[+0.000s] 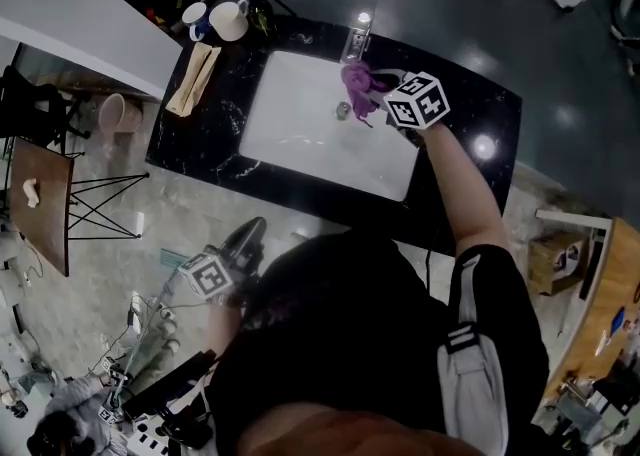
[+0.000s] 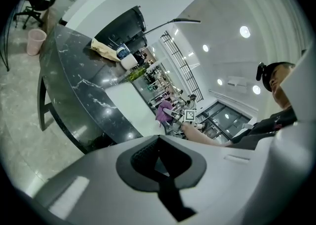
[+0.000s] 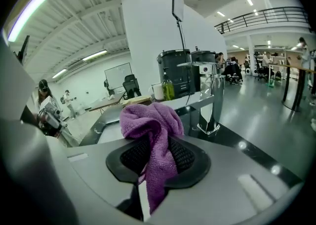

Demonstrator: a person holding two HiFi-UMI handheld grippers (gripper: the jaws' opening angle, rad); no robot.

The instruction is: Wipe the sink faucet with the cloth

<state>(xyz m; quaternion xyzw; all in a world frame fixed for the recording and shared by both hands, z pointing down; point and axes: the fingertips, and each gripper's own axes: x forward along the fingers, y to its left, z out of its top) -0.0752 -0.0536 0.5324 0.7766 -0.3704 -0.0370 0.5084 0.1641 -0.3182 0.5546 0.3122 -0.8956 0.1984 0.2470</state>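
A purple cloth is bunched between the jaws of my right gripper, which is shut on it. In the head view the right gripper holds the cloth over the far rim of the white sink, just below the chrome faucet. From the right gripper view the faucet stands upright on the black counter, slightly ahead and to the right, apart from the cloth. My left gripper hangs shut and empty beside the counter's near edge; its jaws are together.
On the black marble counter, left of the sink, lie a tan folded cloth, a white mug and a blue-and-white mug. A pink bin and a wooden table stand on the floor at left.
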